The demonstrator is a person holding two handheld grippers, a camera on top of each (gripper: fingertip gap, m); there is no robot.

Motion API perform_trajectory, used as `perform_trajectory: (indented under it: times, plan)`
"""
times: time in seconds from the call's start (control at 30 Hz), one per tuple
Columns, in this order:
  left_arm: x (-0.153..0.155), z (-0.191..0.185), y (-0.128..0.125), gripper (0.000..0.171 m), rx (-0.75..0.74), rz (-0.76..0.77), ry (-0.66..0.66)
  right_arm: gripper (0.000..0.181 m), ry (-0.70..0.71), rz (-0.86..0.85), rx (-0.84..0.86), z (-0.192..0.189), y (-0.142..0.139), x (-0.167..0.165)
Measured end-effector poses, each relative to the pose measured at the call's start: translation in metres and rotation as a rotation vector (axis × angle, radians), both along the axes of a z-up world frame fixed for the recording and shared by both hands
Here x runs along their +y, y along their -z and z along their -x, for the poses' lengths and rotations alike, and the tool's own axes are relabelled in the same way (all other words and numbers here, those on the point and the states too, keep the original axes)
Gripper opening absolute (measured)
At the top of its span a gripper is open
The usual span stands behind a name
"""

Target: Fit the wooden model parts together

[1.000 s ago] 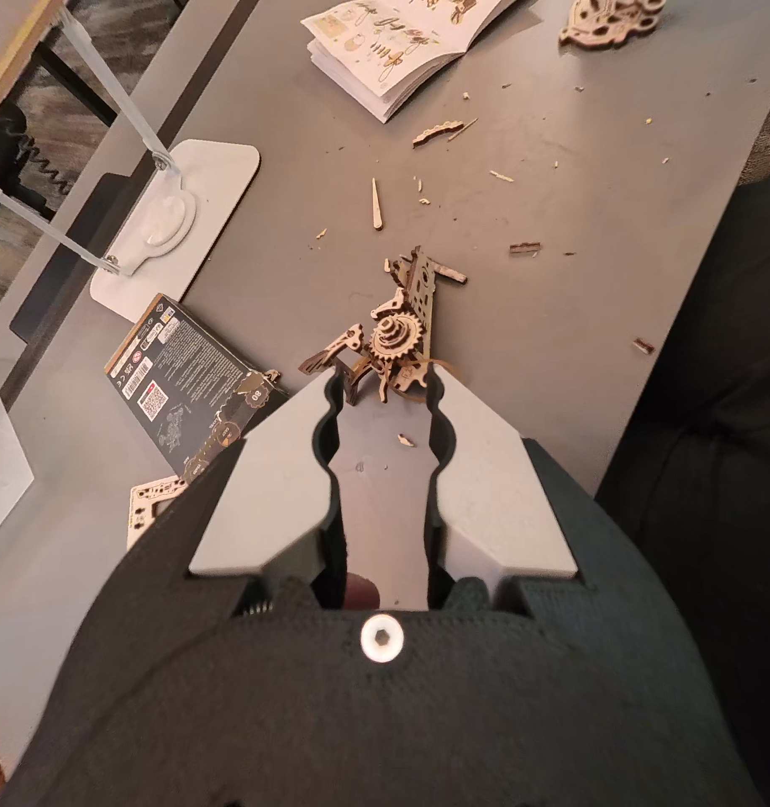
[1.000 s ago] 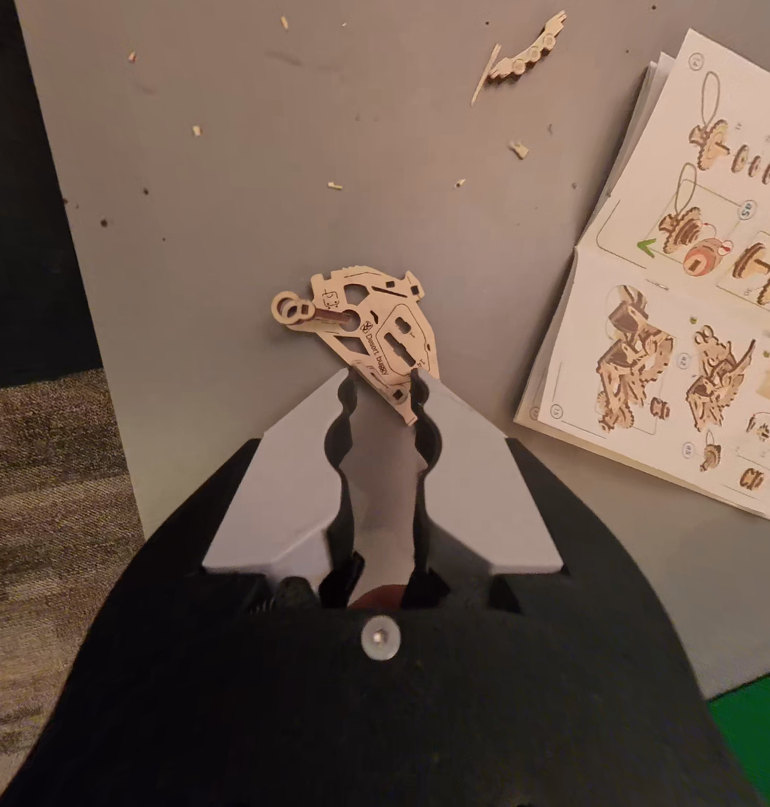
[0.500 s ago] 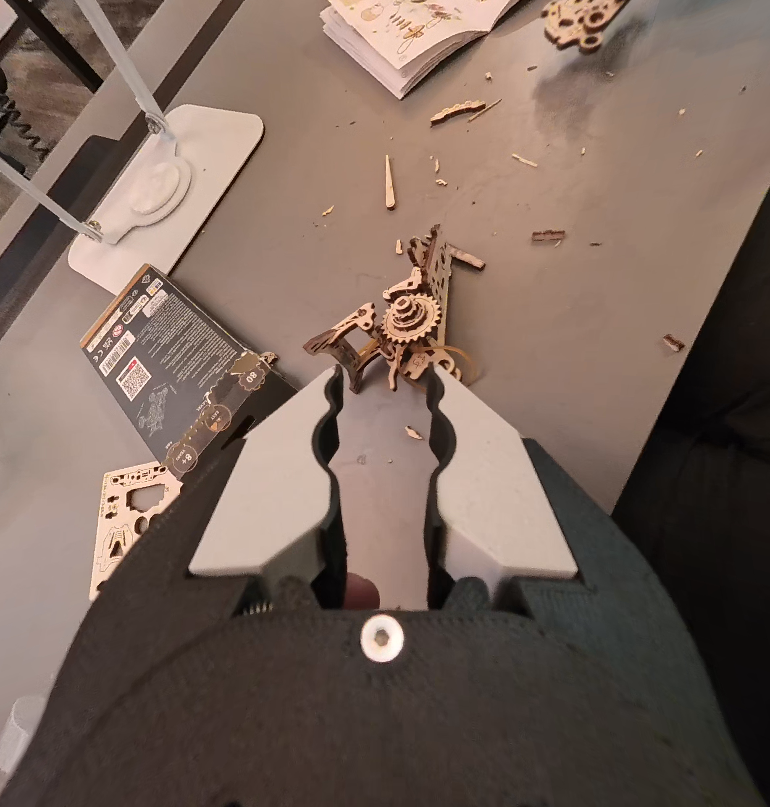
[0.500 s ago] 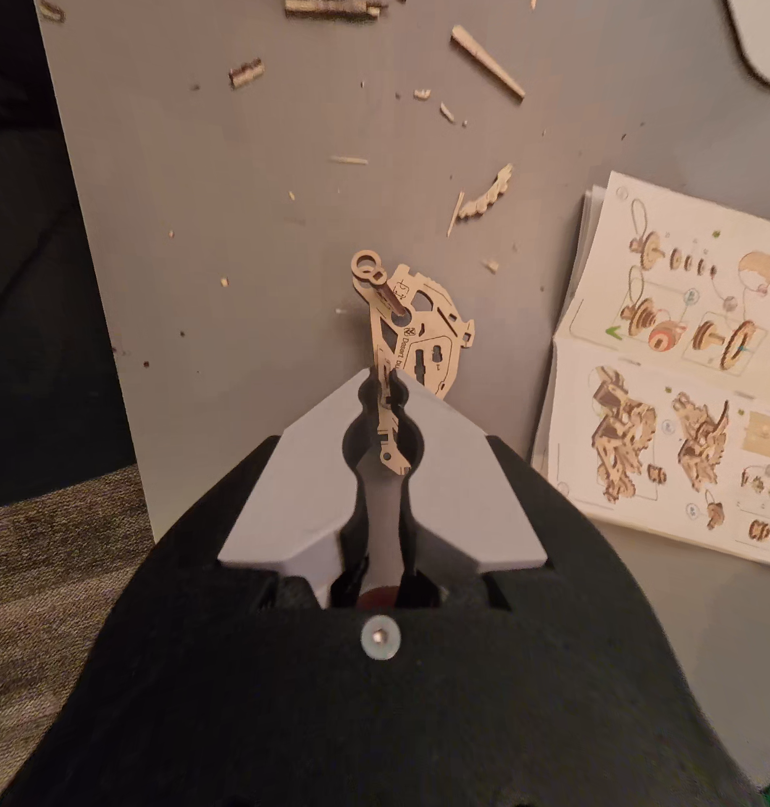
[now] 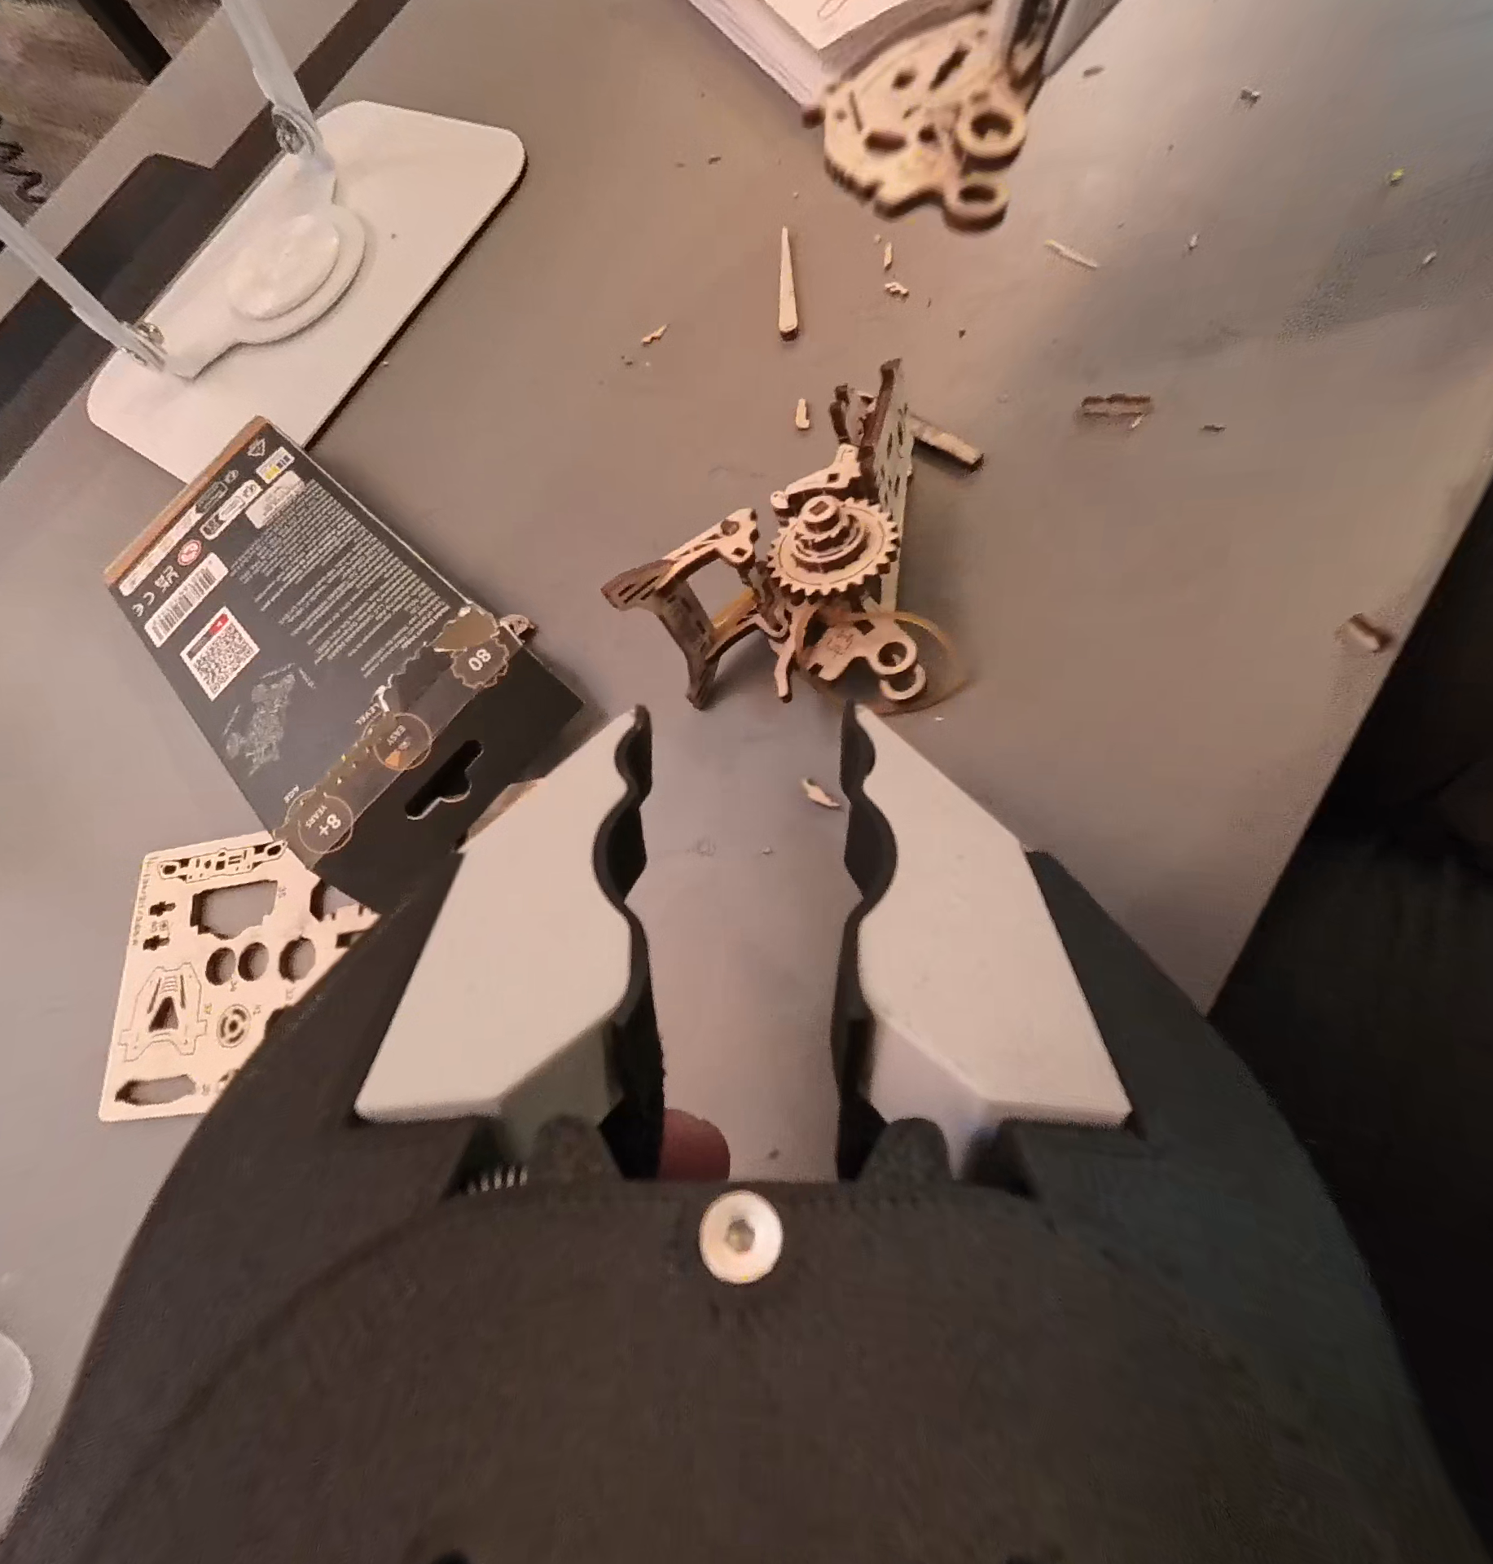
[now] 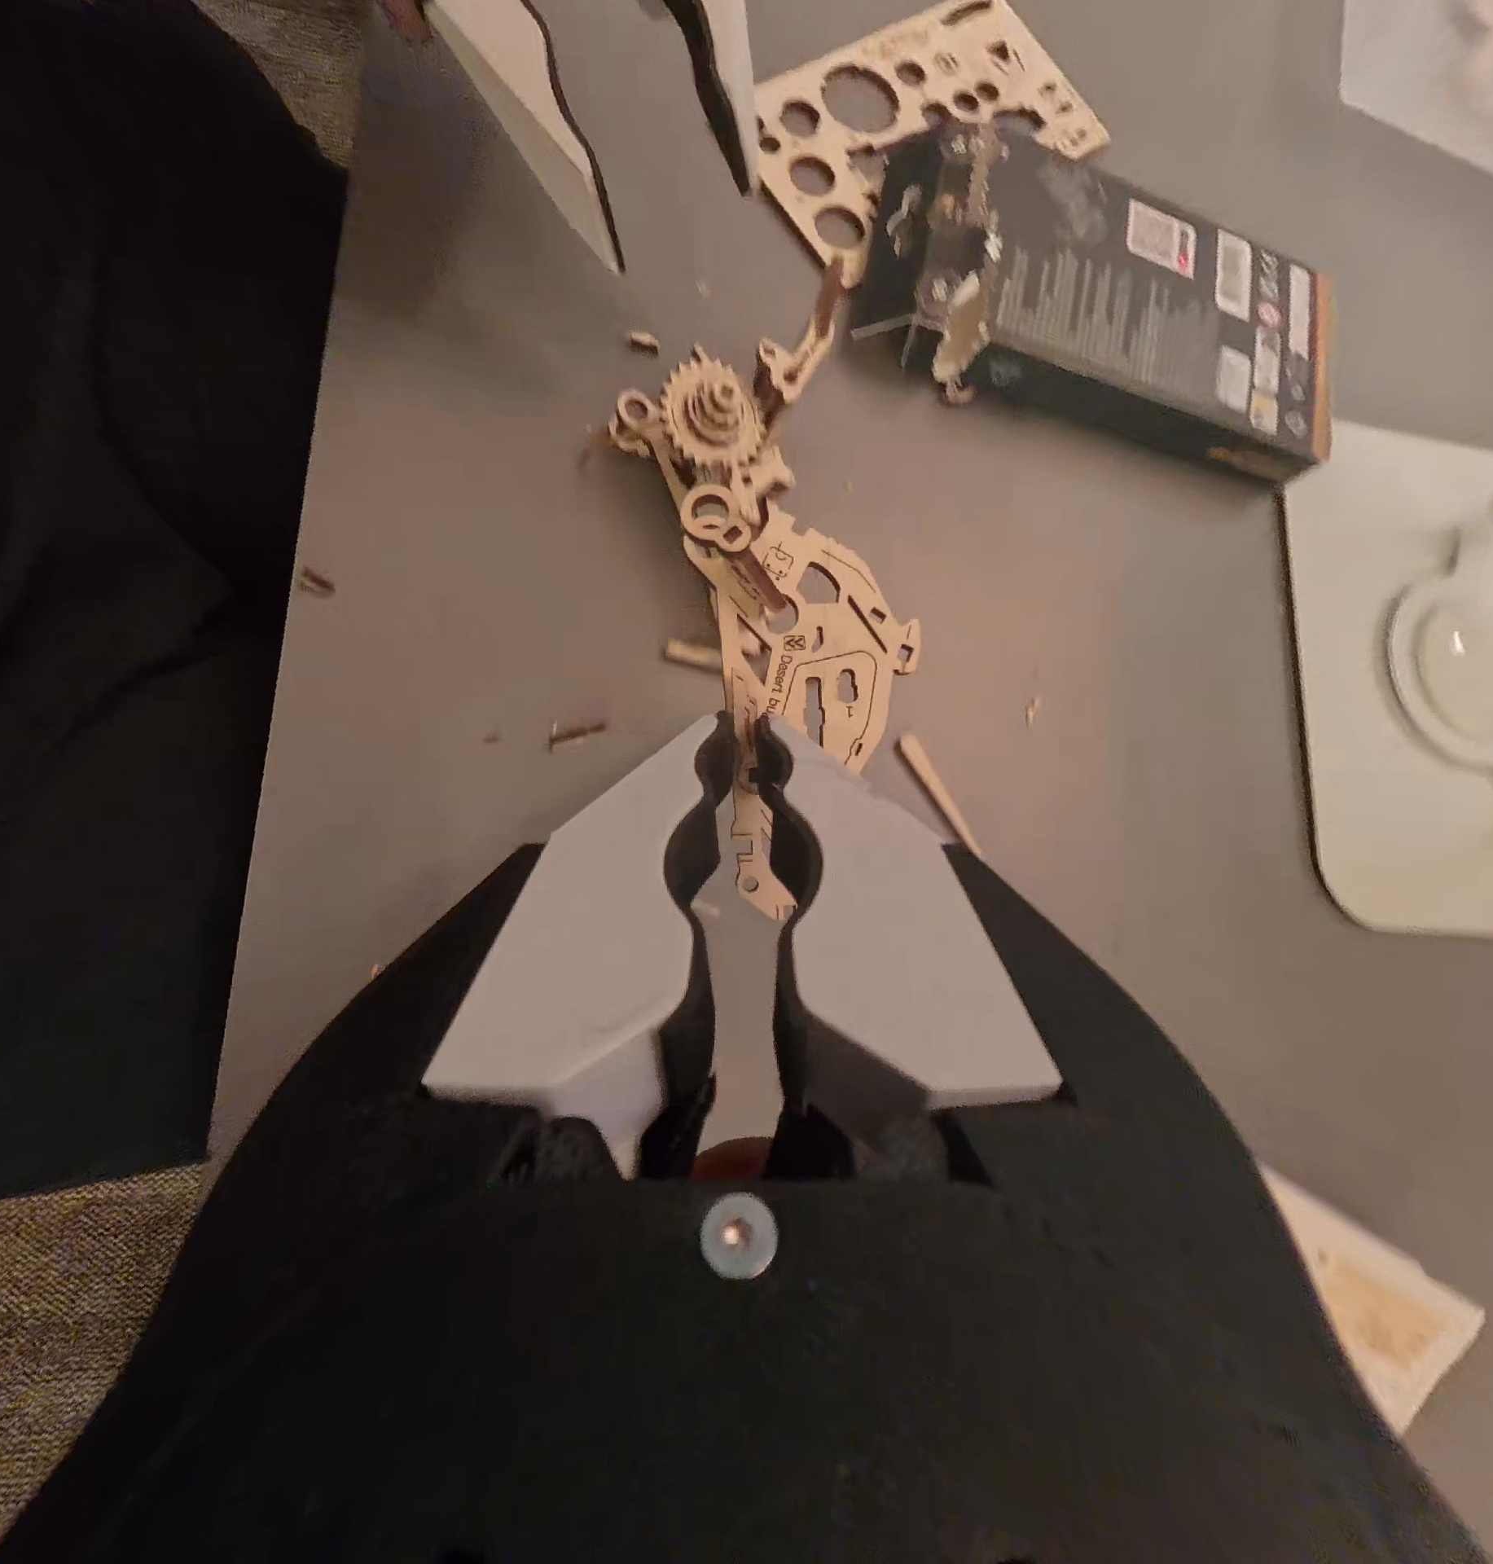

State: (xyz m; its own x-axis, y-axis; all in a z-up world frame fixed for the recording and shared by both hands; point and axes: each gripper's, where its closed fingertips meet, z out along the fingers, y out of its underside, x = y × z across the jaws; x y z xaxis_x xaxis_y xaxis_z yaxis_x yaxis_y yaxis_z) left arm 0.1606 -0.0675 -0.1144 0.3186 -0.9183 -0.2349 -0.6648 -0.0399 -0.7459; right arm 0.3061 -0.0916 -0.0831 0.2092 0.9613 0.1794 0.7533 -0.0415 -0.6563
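Pinched between the closed fingers of the right gripper [image 6: 741,729], a flat wooden side panel [image 6: 819,652] is held edge-on above the grey table [image 6: 1064,609]; its far end, where a small looped key piece is fitted, is seen just in front of the gear assembly [image 6: 709,423], though contact between the two cannot be judged from this angle. In the left wrist view the same panel [image 5: 920,127] is seen blurred and lifted near the top edge, well apart from the gear assembly [image 5: 819,575], which is stood on the table [image 5: 1149,592] just beyond the tips of the left gripper [image 5: 743,719]. The left gripper's fingers are spread and nothing is held between them (only a wood chip is seen on the table below the gap). A black cardboard box [image 5: 336,626] is laid to the left, partly over a punched-out wooden sheet [image 5: 209,956]. A white lamp base [image 5: 303,254] and an instruction booklet [image 5: 802,34] are placed farther back, and small wood scraps [image 5: 787,283] are scattered about.
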Motion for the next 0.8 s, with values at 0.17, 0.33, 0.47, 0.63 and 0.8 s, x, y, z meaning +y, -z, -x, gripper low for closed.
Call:
perform_trajectory:
  times: [0.17, 0.33, 0.47, 0.63, 0.8]
  plan:
    - [0.002, -0.004, 0.001, 0.044, -0.033, 0.022, 0.01, 0.002, -0.101, 0.038, -0.001, 0.038, 0.004, 0.009]
    - [0.002, -0.008, 0.003, 0.045, -0.062, 0.043, 0.024, 0.001, -0.163, 0.103, -0.013, 0.056, 0.01, 0.015]
    - [0.002, -0.008, 0.002, 0.045, -0.077, 0.048, 0.027, 0.001, -0.204, 0.151, -0.01, 0.065, 0.014, 0.015]
    - [0.003, -0.008, 0.0, 0.045, -0.088, 0.048, 0.027, 0.001, -0.241, 0.178, -0.024, 0.071, 0.018, 0.013]
    - [0.005, -0.007, 0.0, 0.045, -0.092, 0.05, 0.026, 0.001, -0.255, 0.196, -0.04, 0.072, 0.022, 0.015]
